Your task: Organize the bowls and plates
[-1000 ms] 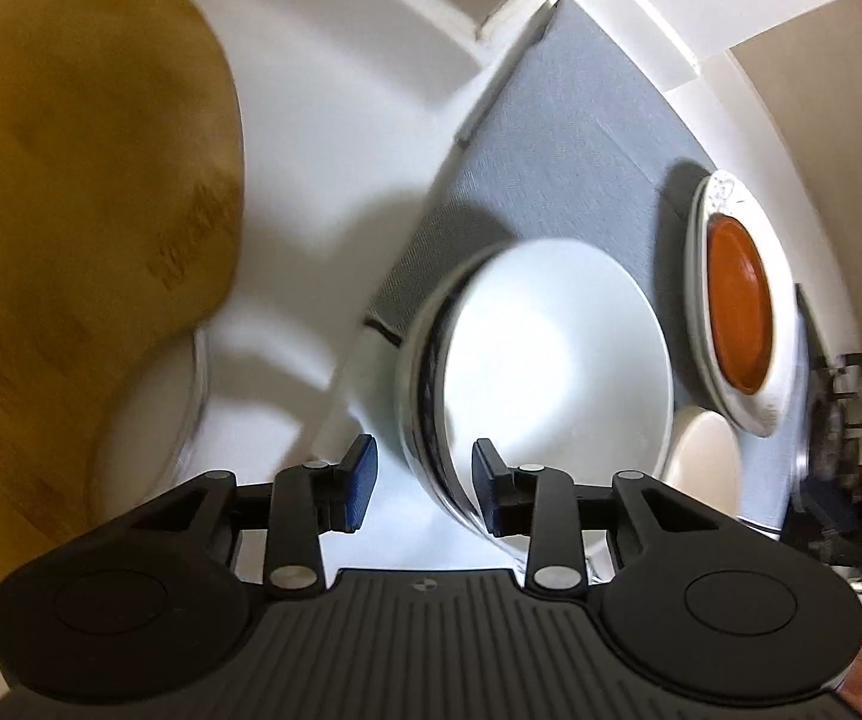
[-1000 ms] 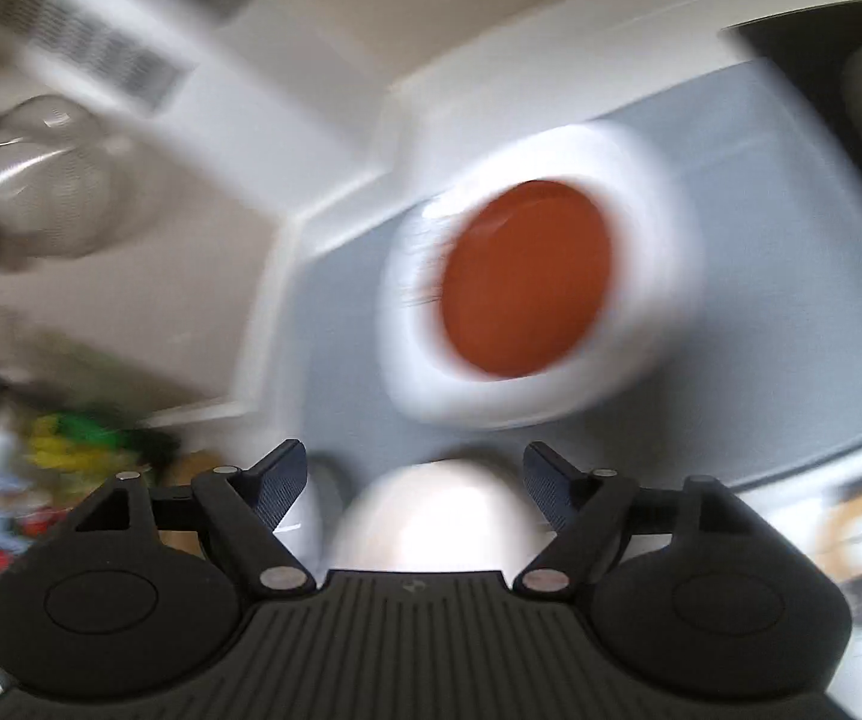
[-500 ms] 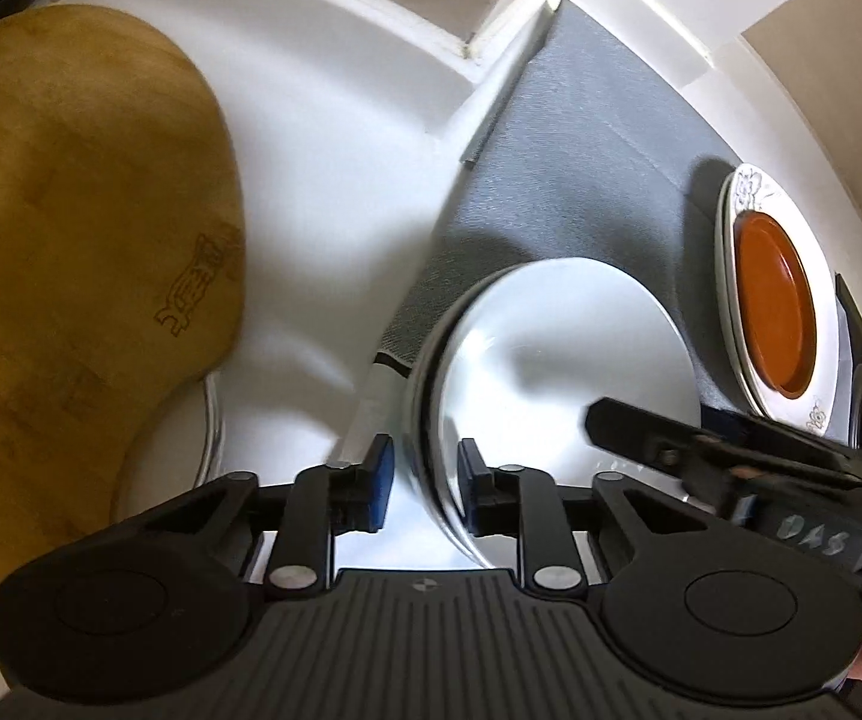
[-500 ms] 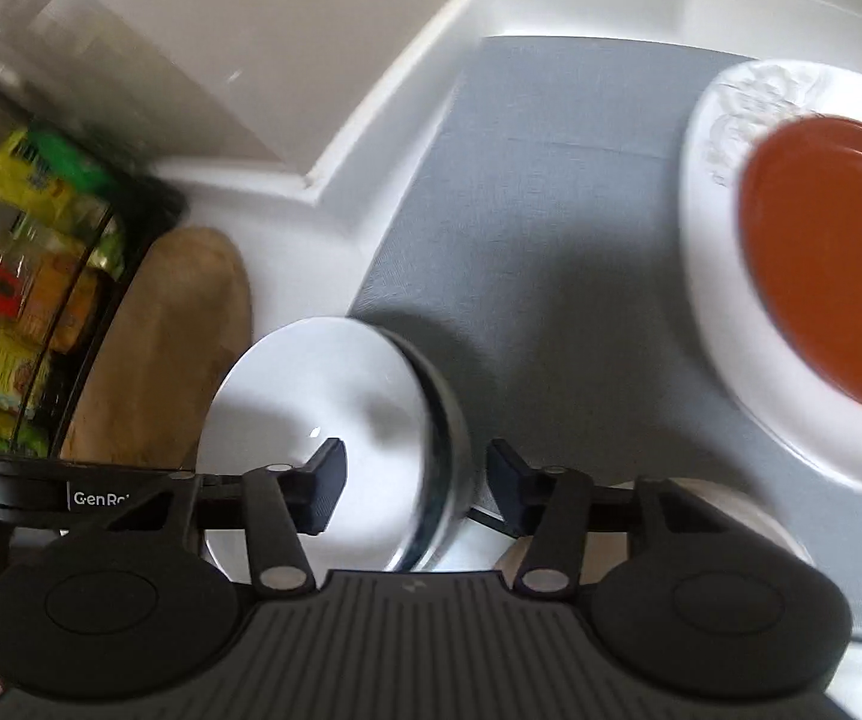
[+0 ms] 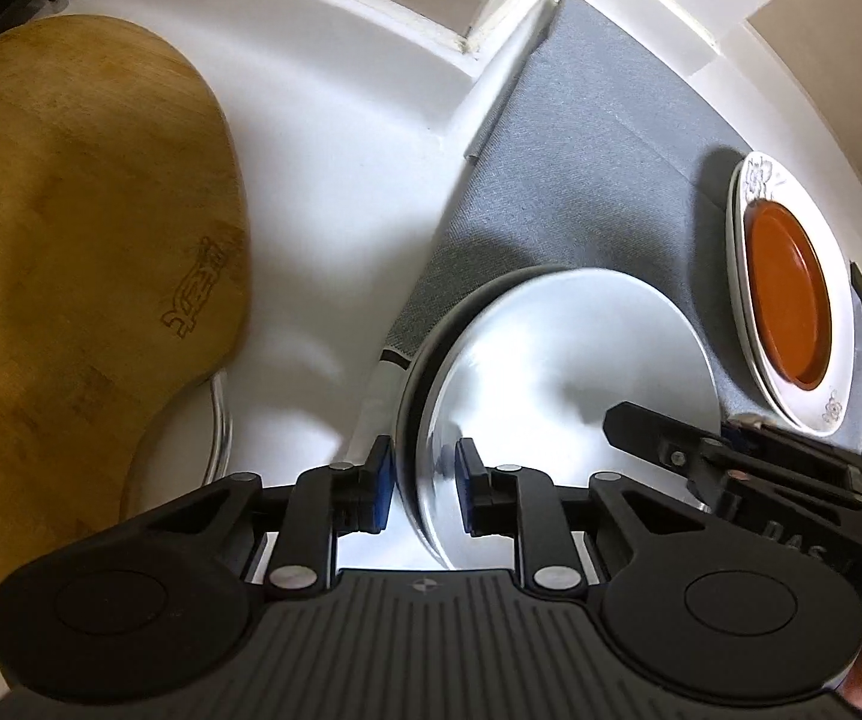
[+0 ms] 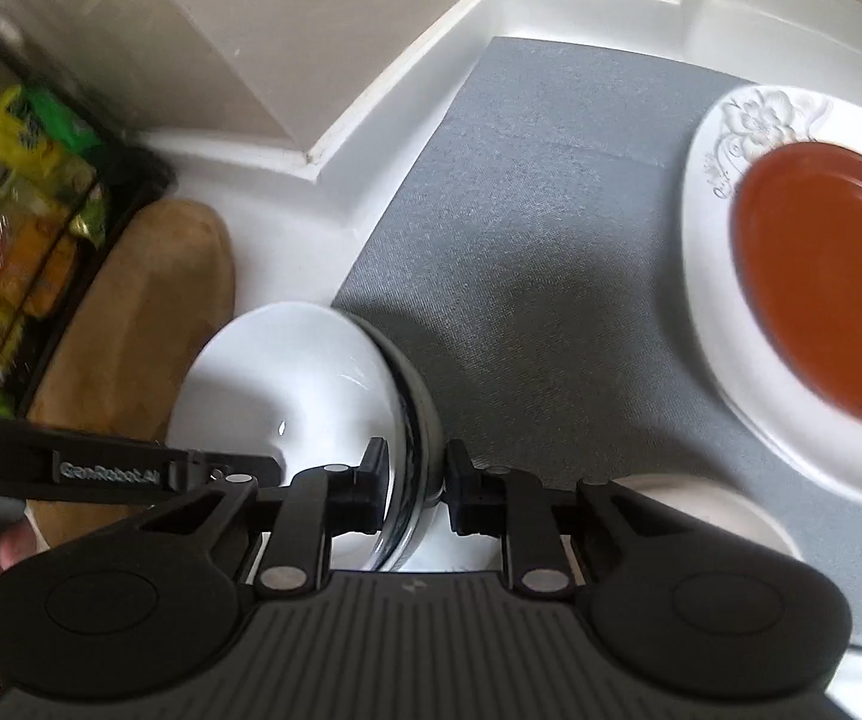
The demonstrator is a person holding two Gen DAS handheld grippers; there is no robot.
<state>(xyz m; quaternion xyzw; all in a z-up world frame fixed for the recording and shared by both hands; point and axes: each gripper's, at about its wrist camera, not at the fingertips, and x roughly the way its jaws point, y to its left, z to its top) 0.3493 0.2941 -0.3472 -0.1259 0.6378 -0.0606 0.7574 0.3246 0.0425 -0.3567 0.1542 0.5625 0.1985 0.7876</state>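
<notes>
Wooden cutting board with burned-in logo, lying on white counter. Grey mat spread across counter into corner, just beside board. Black wire rack with yellow and green packets at far edge, blurred.

Both views bright and evenly lit, strong fisheye bending at the edges; glare streaks inside the white bowl, soft shadow above it on the grey mat; shelf items at left of right view blurred, rest fairly sharp.
</notes>
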